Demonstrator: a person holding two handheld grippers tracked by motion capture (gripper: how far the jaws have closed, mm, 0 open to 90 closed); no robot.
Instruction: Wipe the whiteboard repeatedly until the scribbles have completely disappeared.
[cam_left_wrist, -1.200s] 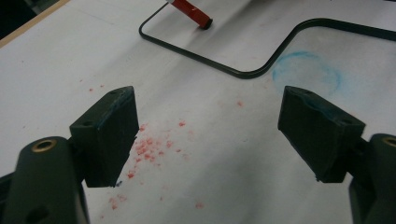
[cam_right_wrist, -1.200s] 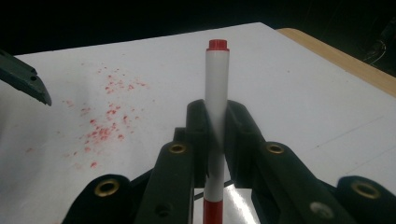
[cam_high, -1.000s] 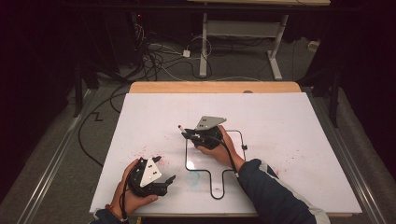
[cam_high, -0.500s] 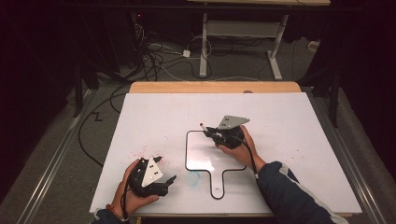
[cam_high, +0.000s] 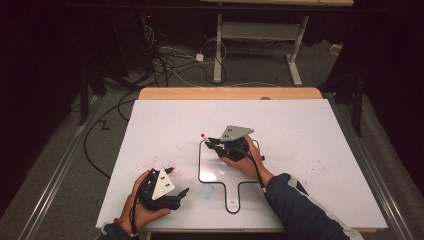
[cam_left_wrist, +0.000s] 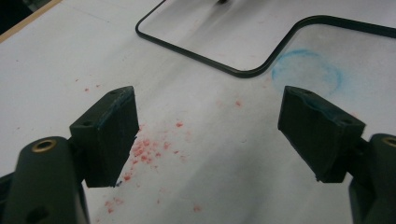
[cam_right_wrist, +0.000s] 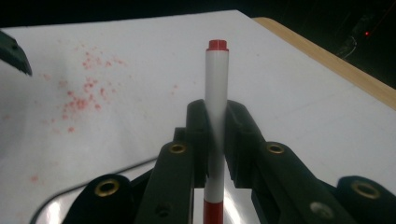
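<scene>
A white marker with a red end (cam_high: 206, 139) (cam_right_wrist: 217, 84) sits upright between the jaws of my right gripper (cam_high: 214, 143) (cam_right_wrist: 216, 114), which is shut on it. That gripper hovers at the top of a black paddle-shaped outline (cam_high: 199, 165) (cam_left_wrist: 243, 73) drawn on the whiteboard (cam_high: 310, 130). The marker's red end points toward the far left. My left gripper (cam_high: 181, 196) (cam_left_wrist: 212, 130) rests near the board's front left, jaws wide open with nothing between them, aimed at the outline's lower part.
Red specks (cam_high: 150, 162) (cam_left_wrist: 144, 151) (cam_right_wrist: 84, 100) dot the board left of the outline, and a blue smudge (cam_high: 208, 191) (cam_left_wrist: 306, 74) lies by its neck. A wooden table edge (cam_high: 230, 93) runs behind the board. Cables and desk legs lie on the floor beyond.
My right gripper carried the marker to the right along the outline's top, then came partway back left. The left gripper stayed where it was.
</scene>
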